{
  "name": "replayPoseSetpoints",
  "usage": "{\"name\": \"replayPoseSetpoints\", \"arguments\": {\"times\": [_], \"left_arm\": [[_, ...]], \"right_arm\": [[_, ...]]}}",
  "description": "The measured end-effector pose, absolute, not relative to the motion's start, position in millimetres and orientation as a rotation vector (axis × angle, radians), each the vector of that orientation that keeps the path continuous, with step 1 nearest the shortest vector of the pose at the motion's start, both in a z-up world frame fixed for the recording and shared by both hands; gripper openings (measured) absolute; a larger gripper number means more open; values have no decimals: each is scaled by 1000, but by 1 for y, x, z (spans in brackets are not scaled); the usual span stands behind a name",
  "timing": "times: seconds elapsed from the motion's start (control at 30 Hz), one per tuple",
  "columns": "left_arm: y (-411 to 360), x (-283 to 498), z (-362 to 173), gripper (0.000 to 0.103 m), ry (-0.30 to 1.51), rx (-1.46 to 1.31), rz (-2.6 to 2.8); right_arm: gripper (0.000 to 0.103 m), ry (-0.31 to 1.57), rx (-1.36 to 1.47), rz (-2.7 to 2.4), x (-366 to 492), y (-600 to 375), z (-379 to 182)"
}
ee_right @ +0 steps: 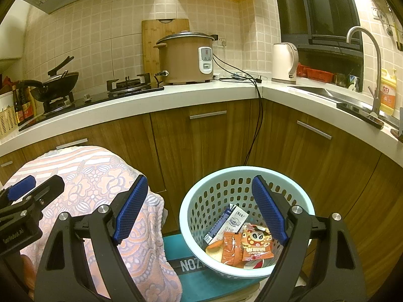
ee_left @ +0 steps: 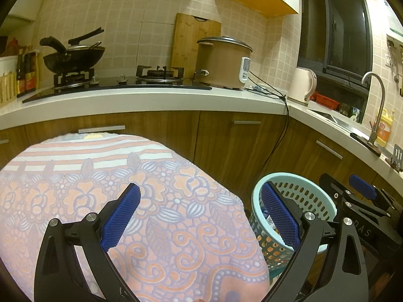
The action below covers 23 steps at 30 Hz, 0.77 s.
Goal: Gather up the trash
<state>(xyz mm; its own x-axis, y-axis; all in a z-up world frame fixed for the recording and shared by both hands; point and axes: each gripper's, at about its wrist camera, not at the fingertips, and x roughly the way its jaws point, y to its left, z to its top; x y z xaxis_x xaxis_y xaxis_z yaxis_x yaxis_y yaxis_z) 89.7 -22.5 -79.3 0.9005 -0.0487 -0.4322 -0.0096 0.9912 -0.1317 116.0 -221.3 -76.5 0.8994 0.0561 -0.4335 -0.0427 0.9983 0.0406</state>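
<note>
A pale blue perforated basket (ee_right: 199, 202) stands on a teal box low at the right. Inside it lie an orange snack packet (ee_right: 257, 245), a second orange wrapper (ee_right: 230, 249) and a blue and white carton (ee_right: 226, 222). My right gripper (ee_right: 200, 207) hangs open over the basket's near left rim, nothing between its blue pads. My left gripper (ee_left: 201, 216) is open too, hovering above a stool draped in a pink floral towel (ee_left: 156, 201); the basket (ee_left: 312, 198) shows past its right finger. Each gripper appears at the edge of the other's view.
Wooden cabinets (ee_right: 201, 136) back the stool and basket under a white L-shaped counter (ee_right: 176, 98). On it stand a wok on the stove (ee_right: 55, 83), a brown rice cooker (ee_right: 186, 58), a kettle (ee_right: 283, 63) and a sink tap (ee_right: 372, 58). A black cable (ee_right: 257, 125) hangs down beside the basket.
</note>
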Motion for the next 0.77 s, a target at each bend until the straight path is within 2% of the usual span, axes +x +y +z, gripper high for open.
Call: {"name": "replayPoseSetpoints", "arguments": {"times": [0.4,0.77], "left_arm": [[-23,74,-61,94,417,-85,12],[5,50,-52,94,476,-121,53]], "right_arm": [[80,422,27,67,106,-214,-63],[80,433,28,80,85,-207,-54]]}}
